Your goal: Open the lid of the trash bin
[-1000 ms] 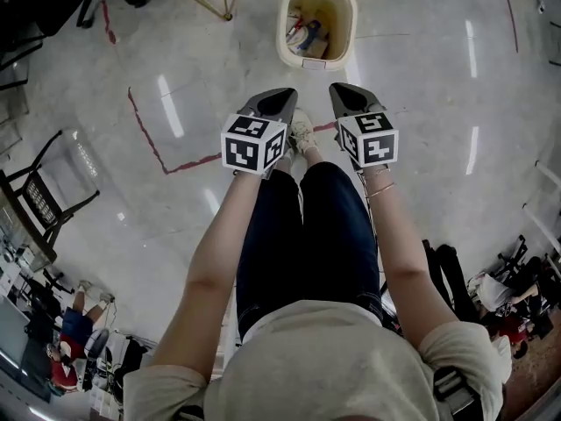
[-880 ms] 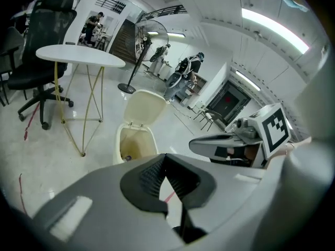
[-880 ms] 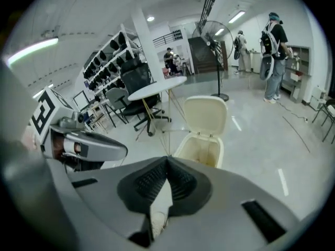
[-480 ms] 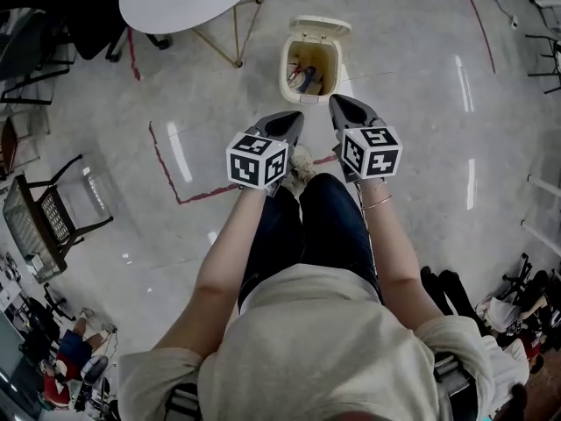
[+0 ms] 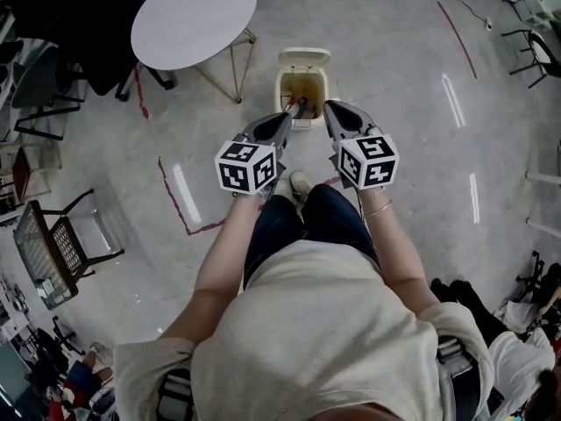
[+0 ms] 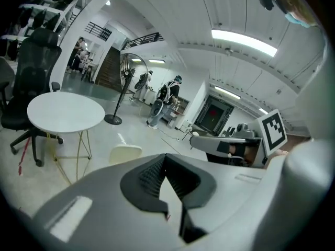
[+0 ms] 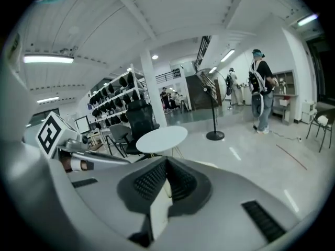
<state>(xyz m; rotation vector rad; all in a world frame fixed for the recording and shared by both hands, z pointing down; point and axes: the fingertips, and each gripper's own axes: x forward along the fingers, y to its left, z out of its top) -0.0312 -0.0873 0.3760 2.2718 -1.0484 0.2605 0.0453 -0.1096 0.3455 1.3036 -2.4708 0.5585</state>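
The cream trash bin (image 5: 302, 90) stands on the floor ahead of me, with its lid (image 5: 303, 57) tipped up at the far side and rubbish showing inside. My left gripper (image 5: 287, 117) points at the bin's near left edge, and my right gripper (image 5: 330, 108) at its near right edge; both are held above it at arm's length. In the left gripper view the raised lid (image 6: 125, 153) peeks over the jaws. Both pairs of jaws meet at their tips, the left gripper (image 6: 166, 157) and the right gripper (image 7: 166, 161), with nothing between them.
A round white table (image 5: 193, 17) on thin gold legs stands left of the bin, with black office chairs (image 5: 61, 16) behind it. A wire chair (image 5: 53, 244) sits at the far left. Red tape lines (image 5: 175, 204) mark the floor. People stand far off.
The view has pulled back and up: the bin looks smaller and farther, and more of the table shows. Both grippers now point closer beside the bin. The lid stays up.
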